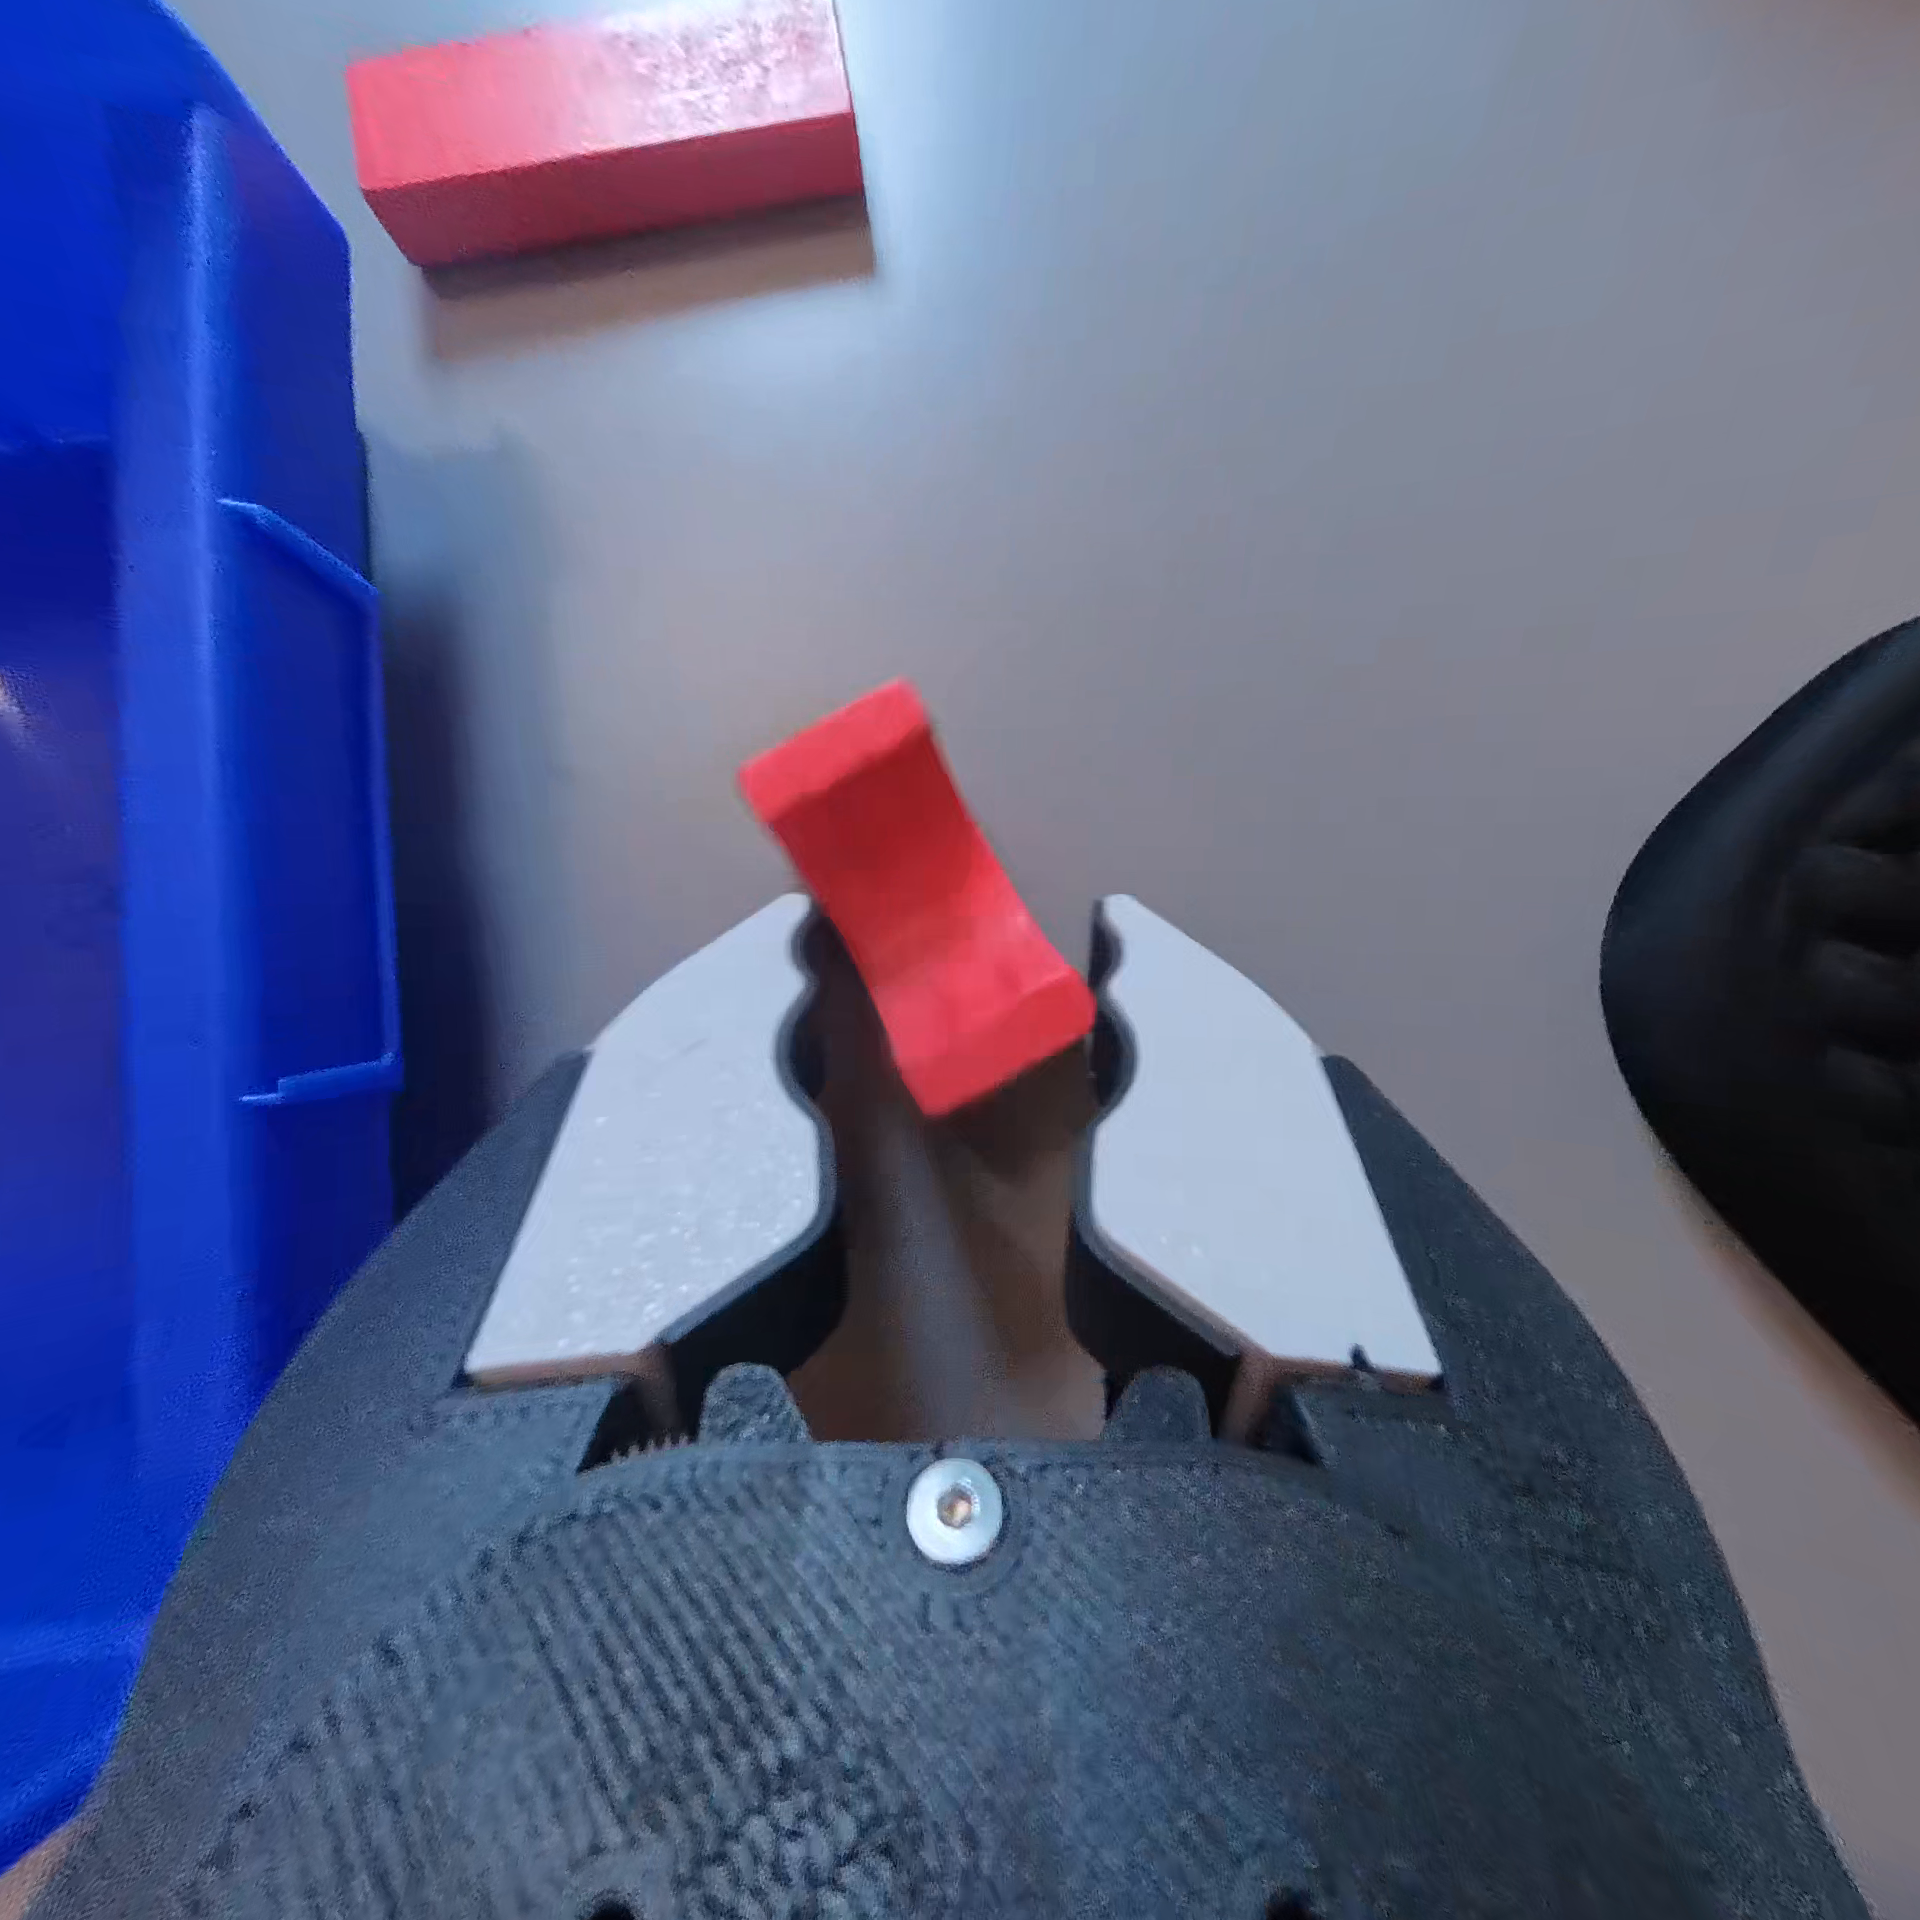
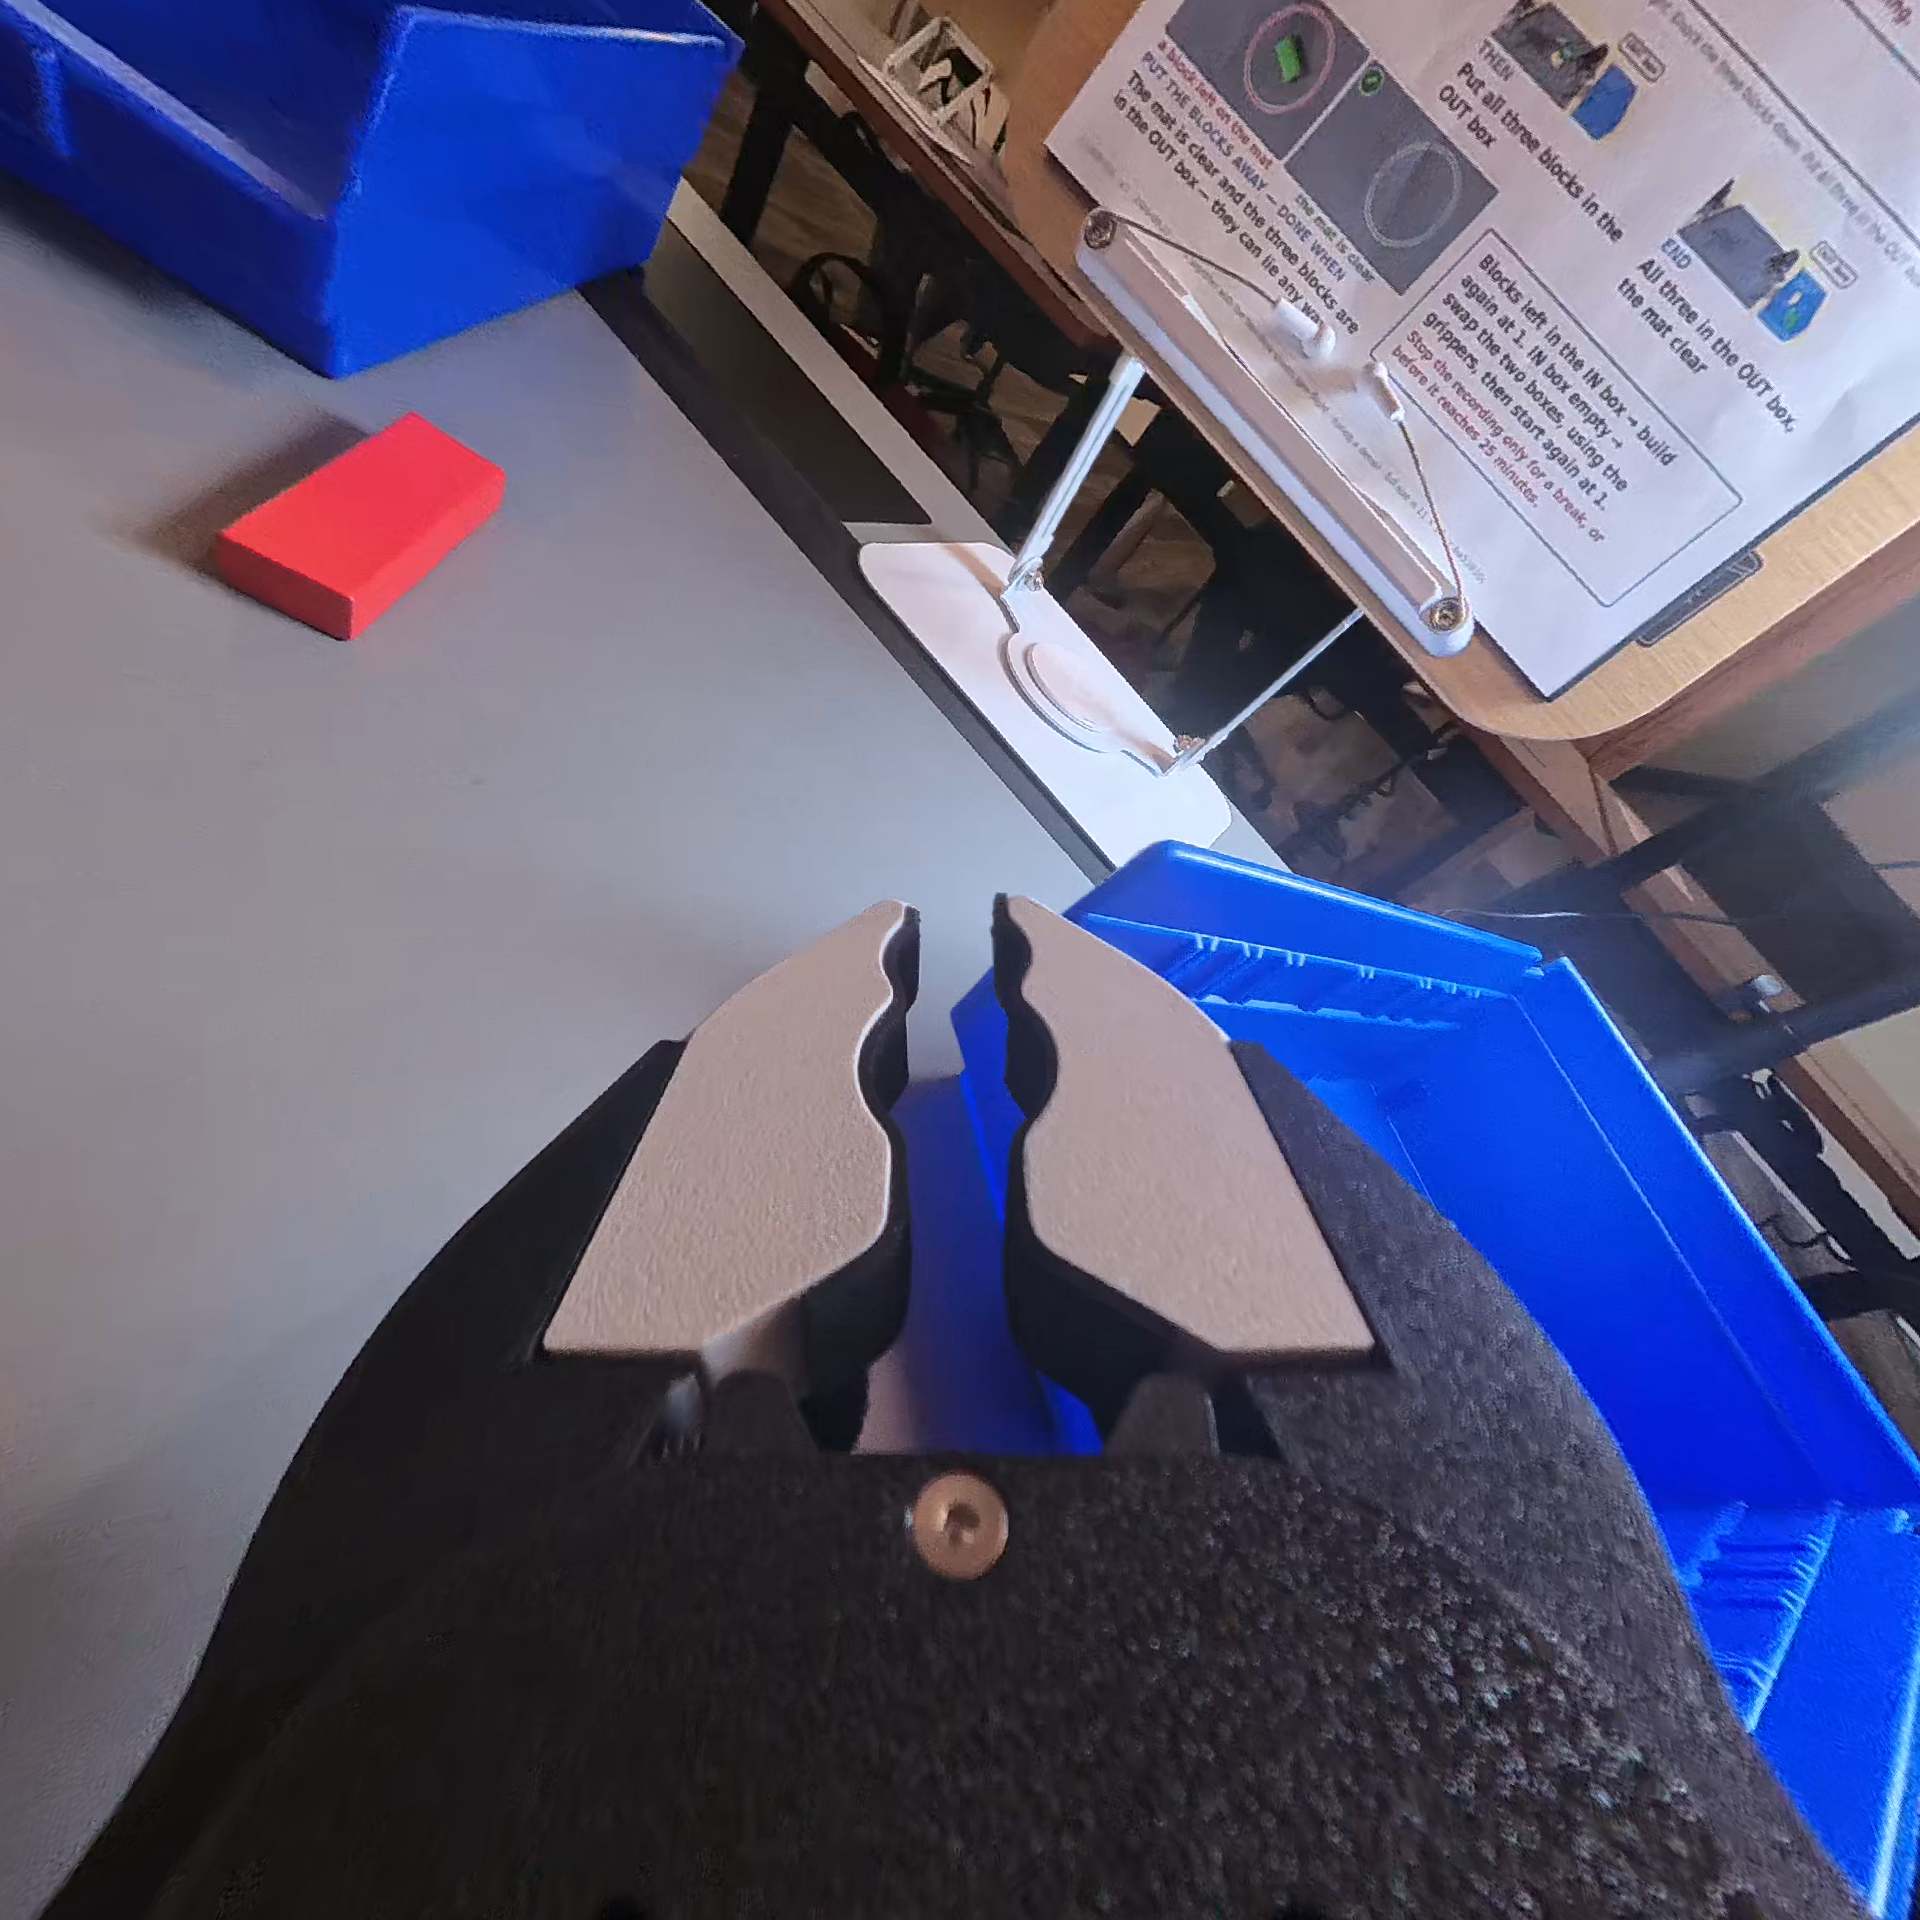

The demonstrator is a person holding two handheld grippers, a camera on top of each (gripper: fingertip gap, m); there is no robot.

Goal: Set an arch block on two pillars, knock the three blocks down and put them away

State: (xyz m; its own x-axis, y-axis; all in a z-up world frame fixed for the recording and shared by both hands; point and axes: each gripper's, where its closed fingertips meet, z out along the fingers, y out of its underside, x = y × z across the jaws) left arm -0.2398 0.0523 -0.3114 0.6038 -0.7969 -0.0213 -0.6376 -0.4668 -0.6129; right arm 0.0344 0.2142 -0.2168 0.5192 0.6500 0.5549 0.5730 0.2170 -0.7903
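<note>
Left wrist view: arch block between spread fingers, long axis diagonal; right gripper fingers narrow, empty.

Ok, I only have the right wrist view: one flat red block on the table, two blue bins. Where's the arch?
Observer: The arch is between the left gripper's fingers.
Operator: Is it clamped?
Observer: Unclear. The jaws stand wide and the arch sits askew between them.
Operator: What's near it?
Observer: A blue bin stands close on its left, and the flat block lies ahead on the table.
</note>
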